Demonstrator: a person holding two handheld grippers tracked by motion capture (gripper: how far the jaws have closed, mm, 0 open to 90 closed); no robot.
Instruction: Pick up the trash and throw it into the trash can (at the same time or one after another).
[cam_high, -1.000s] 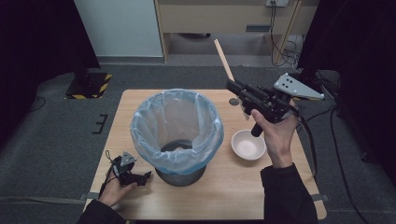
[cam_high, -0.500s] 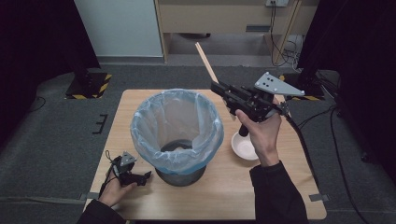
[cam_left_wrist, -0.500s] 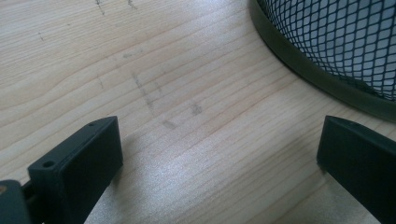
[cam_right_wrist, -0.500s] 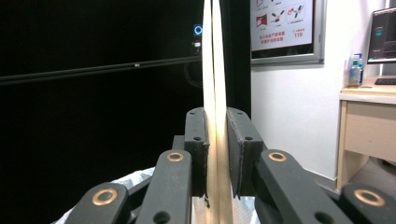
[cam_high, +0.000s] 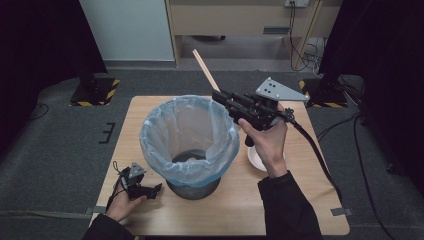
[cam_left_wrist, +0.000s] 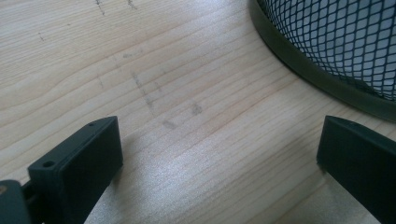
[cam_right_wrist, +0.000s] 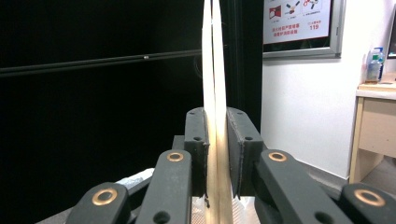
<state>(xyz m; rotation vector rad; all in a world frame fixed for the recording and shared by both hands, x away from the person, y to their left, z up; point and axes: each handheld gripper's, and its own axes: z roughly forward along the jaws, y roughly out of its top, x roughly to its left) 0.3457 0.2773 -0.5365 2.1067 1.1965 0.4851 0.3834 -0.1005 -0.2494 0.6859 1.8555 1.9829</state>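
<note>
Left black two-jaw gripper (cam_high: 150, 190): low at about 7 o'clock of the high view, held in the person's left hand (cam_high: 121, 204), jaws pointing toward 3 o'clock. In the left gripper view (cam_left_wrist: 219, 154) the jaws stand wide apart, nothing between them.

Right black two-jaw gripper (cam_high: 220, 96): raised at about 1 o'clock, gripped by the right hand (cam_high: 267, 142), dark-sleeved forearm entering from 6 o'clock, jaws aimed toward 10 o'clock. In the right gripper view (cam_right_wrist: 215, 140) the jaws are pressed together on a clamped piece.
</note>
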